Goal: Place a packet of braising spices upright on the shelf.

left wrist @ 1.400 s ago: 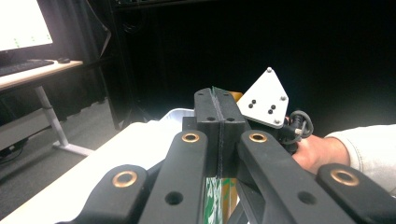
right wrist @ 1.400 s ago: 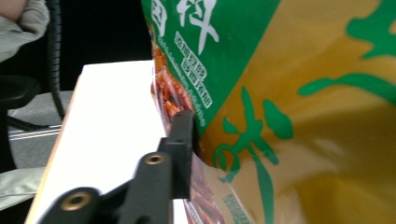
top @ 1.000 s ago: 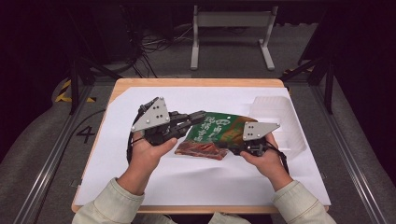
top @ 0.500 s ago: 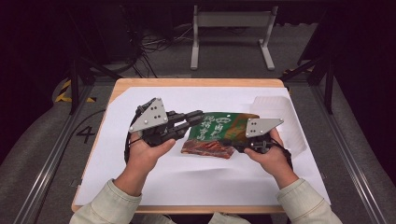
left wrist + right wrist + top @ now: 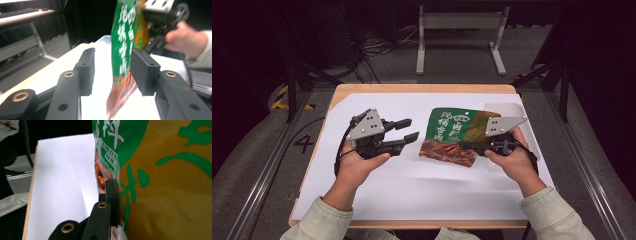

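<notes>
Right gripper (image 5: 472, 146): closed on the right-hand part of a green and orange snack packet (image 5: 454, 135), by which the packet is held off the white sheet (image 5: 412, 185) covering the desk (image 5: 377, 89). In the right gripper view, one black jaw is seen pressed flat against the packet's printed face; the other jaw is hidden behind the film.

Left gripper (image 5: 408, 130): held open, jaws well apart, nothing gripped. It is seen in the high view just left of the packet, separated from it by a gap. In the left gripper view the packet (image 5: 125, 50) is framed between the jaws but farther off, blurred, and untouched by either.

Packet: suspended near the desk's right half, tilted, its lower brown edge close to the sheet. A clear plastic tray (image 5: 507, 107) is seen behind it, near the far right corner.

Risks, as judged: the packet is supported on one side only, so sagging or swinging of the free edge is likely, and the film could slip from the grip. Should the left gripper be closed too soon, the edge could be missed or the contents crushed.
</notes>
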`<state>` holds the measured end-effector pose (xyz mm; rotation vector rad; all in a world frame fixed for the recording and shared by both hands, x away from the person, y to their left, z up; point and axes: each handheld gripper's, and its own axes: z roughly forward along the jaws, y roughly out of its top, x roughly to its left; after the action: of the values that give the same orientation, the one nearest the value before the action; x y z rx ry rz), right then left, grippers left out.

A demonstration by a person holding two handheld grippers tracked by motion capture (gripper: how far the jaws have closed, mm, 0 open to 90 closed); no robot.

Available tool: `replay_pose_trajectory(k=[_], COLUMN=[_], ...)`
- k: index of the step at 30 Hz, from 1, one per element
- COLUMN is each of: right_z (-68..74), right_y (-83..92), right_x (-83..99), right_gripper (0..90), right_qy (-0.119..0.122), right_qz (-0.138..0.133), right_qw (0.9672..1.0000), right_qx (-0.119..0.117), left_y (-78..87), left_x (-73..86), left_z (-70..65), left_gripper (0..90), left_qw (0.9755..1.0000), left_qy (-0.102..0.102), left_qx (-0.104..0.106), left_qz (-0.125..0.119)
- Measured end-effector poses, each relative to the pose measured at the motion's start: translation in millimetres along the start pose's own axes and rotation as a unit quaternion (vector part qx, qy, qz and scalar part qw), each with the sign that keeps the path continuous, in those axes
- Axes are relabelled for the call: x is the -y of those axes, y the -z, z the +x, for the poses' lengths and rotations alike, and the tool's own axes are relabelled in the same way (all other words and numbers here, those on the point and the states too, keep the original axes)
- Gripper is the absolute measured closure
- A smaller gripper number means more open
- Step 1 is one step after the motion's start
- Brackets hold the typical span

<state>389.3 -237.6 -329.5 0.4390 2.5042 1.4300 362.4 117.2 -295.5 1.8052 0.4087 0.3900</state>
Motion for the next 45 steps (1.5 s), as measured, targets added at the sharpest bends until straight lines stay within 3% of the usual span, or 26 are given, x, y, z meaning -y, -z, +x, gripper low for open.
replay_pose_trajectory(k=[7,12,21,38,45], right_z=[-8.5,-15.1,-26.0,-48.8,-58.4], right_y=[13.7,24.0,42.1,75.7,86.5], right_x=[-6.7,-11.8,-21.6,-29.4,-30.6], right_gripper=[89.8,89.8,89.8,89.8,89.8], right_qy=[-0.019,-0.037,-0.054,-0.066,-0.067], right_qz=[0.012,0.016,0.02,0.021,0.026], right_qw=[0.9994,0.9983,0.9957,0.9901,0.987], right_qx=[0.027,0.043,0.073,0.122,0.143], left_y=[11.9,18.9,27.9,27.4,29.0], left_x=[25.0,39.8,68.3,96.7,103.2], left_z=[18.2,26.7,38.7,53.6,57.3], left_gripper=[53.1,46.9,41.1,29.9,27.3], left_qw=[0.9992,0.9982,0.9963,0.9919,0.9906], left_qy=[0.031,0.038,0.052,0.069,0.081], left_qx=[-0.025,-0.045,-0.057,-0.07,-0.073], left_qz=[0.006,0.013,0.039,0.08,0.082])
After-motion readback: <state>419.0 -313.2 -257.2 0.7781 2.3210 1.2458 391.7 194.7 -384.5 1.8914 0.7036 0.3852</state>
